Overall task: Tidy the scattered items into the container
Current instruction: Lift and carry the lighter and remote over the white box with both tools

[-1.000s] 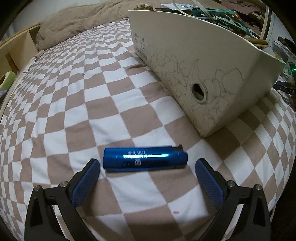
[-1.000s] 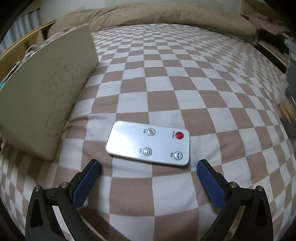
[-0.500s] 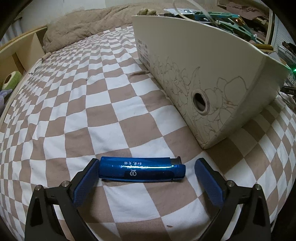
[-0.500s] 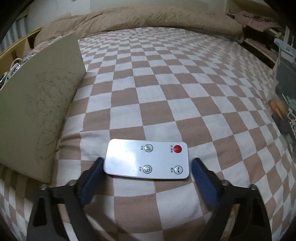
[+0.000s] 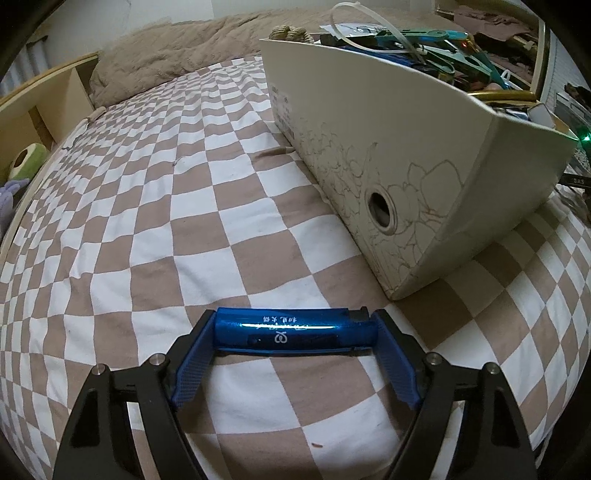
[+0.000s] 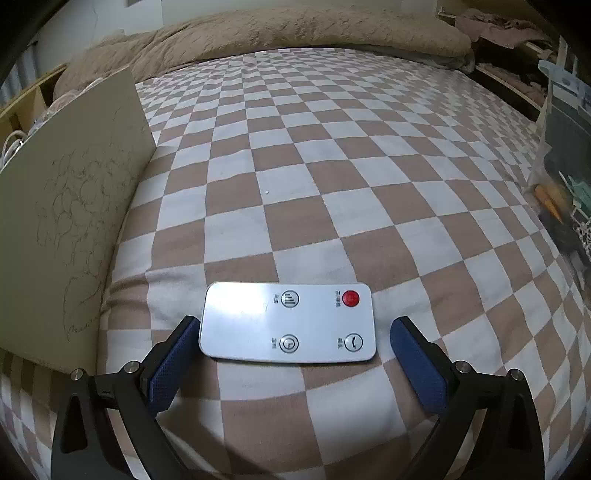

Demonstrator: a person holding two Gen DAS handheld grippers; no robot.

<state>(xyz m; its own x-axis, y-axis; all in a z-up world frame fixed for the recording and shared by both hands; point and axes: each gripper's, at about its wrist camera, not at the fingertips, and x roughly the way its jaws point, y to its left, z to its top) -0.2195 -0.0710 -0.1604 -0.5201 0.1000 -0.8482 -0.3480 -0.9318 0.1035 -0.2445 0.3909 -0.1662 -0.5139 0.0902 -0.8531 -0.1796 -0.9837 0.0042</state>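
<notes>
A blue lighter lies crosswise on the checkered bedsheet. My left gripper has its jaws closing on it, and both blue pads touch its two ends. The cream container, with flower line drawings and a round finger hole, stands just beyond to the right and is filled with several tools and cables. In the right wrist view a white remote with a red button lies flat between the fingers of my right gripper. Its jaws are opening and a gap shows at the right pad. The container's side is at the left.
A beige duvet is bunched at the bed's far end. A wooden shelf with a green roll runs along the left. At the right edge of the bed stands a clear bag of clutter.
The left jaws have closed from wide apart onto the lighter's ends. The right gripper has come down around the remote; its jaws narrowed, then widened again.
</notes>
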